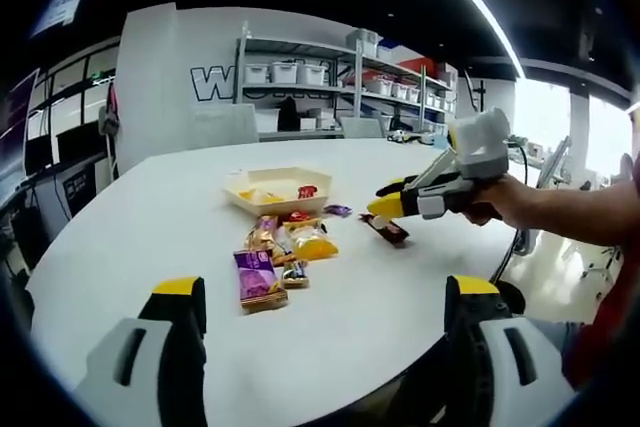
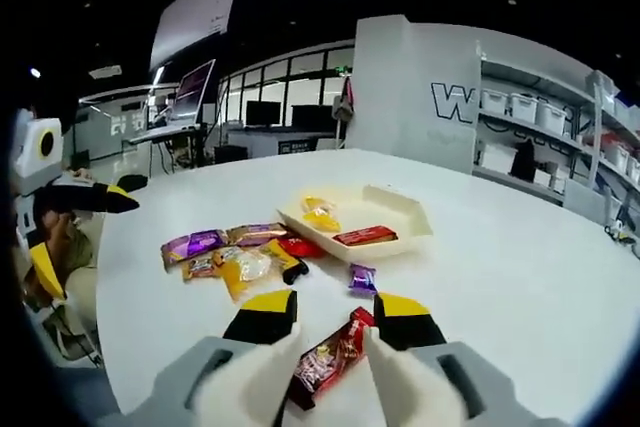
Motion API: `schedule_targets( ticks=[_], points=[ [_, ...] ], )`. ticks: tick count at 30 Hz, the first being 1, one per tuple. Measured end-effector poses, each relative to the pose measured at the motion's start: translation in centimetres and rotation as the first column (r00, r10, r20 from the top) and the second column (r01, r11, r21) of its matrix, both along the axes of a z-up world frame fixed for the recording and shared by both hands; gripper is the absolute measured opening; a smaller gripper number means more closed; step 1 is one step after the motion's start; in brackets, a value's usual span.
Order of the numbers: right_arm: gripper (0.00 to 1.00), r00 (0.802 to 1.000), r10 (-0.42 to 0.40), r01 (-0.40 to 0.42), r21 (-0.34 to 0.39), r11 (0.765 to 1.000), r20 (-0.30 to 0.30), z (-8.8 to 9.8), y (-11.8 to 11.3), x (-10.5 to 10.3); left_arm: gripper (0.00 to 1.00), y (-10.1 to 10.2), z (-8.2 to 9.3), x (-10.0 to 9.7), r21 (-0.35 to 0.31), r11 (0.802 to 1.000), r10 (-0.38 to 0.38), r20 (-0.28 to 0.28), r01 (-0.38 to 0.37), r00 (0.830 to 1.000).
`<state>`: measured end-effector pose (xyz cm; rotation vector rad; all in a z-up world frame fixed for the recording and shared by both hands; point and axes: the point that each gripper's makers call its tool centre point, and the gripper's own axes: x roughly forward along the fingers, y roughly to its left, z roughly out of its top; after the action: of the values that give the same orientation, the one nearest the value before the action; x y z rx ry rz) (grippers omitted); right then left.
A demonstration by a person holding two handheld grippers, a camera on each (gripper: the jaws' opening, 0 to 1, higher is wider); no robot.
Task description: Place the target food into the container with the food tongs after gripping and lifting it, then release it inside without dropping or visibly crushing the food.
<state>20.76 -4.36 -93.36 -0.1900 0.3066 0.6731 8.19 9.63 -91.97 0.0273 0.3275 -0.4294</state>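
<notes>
A dark red snack bar [image 2: 330, 357] lies on the white table [image 2: 520, 277], between the tips of my right gripper [image 2: 333, 318], which stands open astride it. In the left gripper view the right gripper [image 1: 386, 208], held by a hand, hovers just over the same snack bar [image 1: 388, 231]. A cream tray [image 2: 405, 217] beyond it holds a yellow snack [image 2: 320, 213] and a red bar [image 2: 365, 236]. My left gripper [image 1: 325, 292] is wide open over bare table, short of the cream tray [image 1: 247, 179].
Several loose packets lie before the tray: a purple packet [image 1: 258, 277], a yellow packet [image 1: 312, 244] and a small purple candy [image 2: 362, 277]. Shelves with bins [image 1: 300, 72] stand behind the table. The table's near edge [image 1: 500, 247] runs under the person's arm.
</notes>
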Motion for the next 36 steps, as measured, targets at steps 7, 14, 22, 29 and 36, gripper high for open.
schedule_targets(
  ticks=[7, 14, 22, 29, 36],
  points=[
    [0.26, 0.997, -0.061, 0.065, 0.071, 0.995, -0.055, -0.5, -0.9, 0.6, 0.97, 0.2, 0.3, 0.0, 0.001, 1.000, 0.003, 0.005, -0.003, 1.000],
    [0.26, 0.992, -0.085, 0.094, 0.088, 0.992, -0.092, -0.8, -1.5, 0.6, 0.97, 0.0, 0.1, -0.1, 0.002, 1.000, 0.001, 0.002, -0.001, 1.000],
    [0.26, 0.977, -0.088, 0.120, 0.158, 0.980, -0.194, -1.2, -1.1, 0.5, 0.96, -0.2, 0.3, 0.0, 0.002, 1.000, 0.000, 0.007, 0.000, 1.000],
    [0.26, 0.967, -0.108, 0.150, 0.178, 0.973, -0.230, -1.3, -0.6, 0.4, 0.96, 0.0, 0.8, 0.0, -0.002, 1.000, 0.003, 0.020, -0.003, 1.000],
    [0.26, 0.979, -0.060, 0.077, 0.080, 0.994, -0.197, -1.6, 0.4, -0.5, 0.96, 0.0, 0.6, 0.0, 0.001, 1.000, 0.005, 0.016, -0.005, 1.000]
  ],
)
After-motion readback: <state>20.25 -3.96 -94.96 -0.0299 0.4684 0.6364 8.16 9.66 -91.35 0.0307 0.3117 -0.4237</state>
